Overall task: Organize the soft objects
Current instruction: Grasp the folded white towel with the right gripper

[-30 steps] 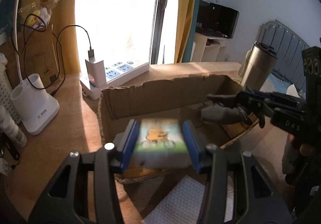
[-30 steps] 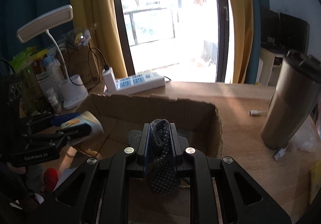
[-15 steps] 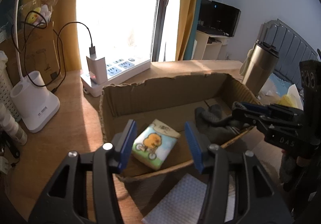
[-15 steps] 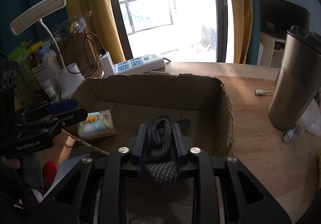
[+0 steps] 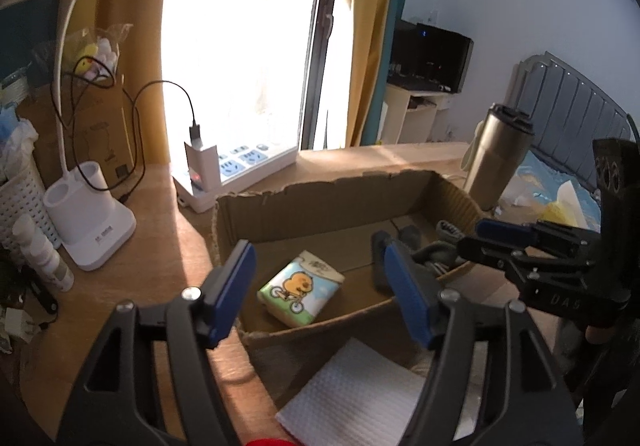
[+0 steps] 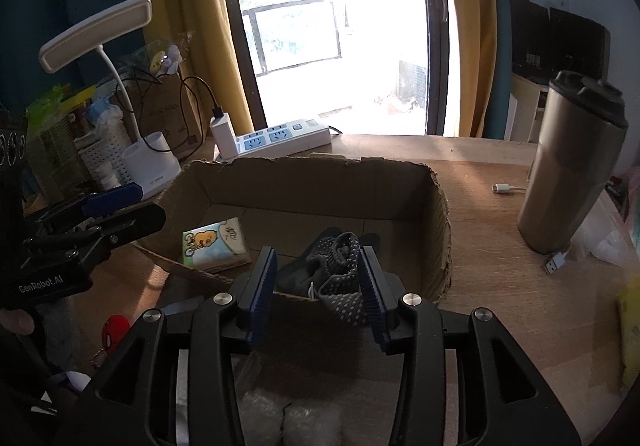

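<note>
An open cardboard box (image 5: 304, 202) (image 6: 320, 182) sits on the wooden desk. A tissue pack with a cartoon print (image 5: 301, 288) (image 6: 214, 244) lies on the box floor at the left. A dark dotted sock bundle (image 6: 334, 272) (image 5: 434, 252) lies in the box at the near right, draped over the front wall. My left gripper (image 5: 320, 290) is open above the box's front edge, just short of the tissue pack. My right gripper (image 6: 318, 286) is open with the sock bundle loose between its fingers.
A steel tumbler (image 6: 572, 170) (image 5: 498, 158) stands right of the box. A white power strip (image 5: 236, 170) (image 6: 280, 138) and a desk lamp base (image 5: 92, 218) (image 6: 150, 162) stand behind and left. White padded sheet (image 5: 352, 394) and a red toy (image 6: 114, 330) lie in front.
My left gripper opened and let the tissue pack drop into the box, then drew back. My right gripper lowered the sock bundle into the box and opened.
</note>
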Motion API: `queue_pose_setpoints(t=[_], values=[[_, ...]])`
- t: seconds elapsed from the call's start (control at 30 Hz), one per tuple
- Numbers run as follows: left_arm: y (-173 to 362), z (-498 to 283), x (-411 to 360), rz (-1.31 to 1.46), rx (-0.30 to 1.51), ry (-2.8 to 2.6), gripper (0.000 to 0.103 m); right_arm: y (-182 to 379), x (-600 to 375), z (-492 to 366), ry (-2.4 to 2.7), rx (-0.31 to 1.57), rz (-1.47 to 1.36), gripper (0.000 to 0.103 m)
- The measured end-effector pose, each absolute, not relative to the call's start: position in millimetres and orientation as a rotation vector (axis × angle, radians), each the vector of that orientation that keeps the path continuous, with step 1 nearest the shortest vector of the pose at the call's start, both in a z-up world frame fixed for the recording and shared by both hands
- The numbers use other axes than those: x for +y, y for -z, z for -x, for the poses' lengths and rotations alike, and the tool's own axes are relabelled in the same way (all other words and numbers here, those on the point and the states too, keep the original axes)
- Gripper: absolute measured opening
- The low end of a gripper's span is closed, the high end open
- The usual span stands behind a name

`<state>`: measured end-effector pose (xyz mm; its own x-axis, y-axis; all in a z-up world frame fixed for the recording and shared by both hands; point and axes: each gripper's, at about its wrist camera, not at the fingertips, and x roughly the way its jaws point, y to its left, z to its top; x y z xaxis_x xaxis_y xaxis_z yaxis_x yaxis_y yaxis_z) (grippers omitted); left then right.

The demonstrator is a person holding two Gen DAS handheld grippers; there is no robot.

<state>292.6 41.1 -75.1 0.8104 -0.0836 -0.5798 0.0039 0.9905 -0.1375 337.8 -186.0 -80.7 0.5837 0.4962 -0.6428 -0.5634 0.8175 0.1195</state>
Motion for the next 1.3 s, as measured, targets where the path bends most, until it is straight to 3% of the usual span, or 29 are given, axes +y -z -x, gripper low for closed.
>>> queue_pose_setpoints(t=[0.17,0.8,1.3], values=[[63,-277,38,0.132,0.593,0.054,0.070,71,-190,-325,-0.612,0.694,0.098,0.052],[43,-220,33,0.134,0.540,0.064,0.070,49,-202,-273,-0.590,0.634,0.103,0.053],[56,-190,36,0.162,0.563,0.059,0.070,56,-199,-247,-0.589,0.648,0.120,0.054]])
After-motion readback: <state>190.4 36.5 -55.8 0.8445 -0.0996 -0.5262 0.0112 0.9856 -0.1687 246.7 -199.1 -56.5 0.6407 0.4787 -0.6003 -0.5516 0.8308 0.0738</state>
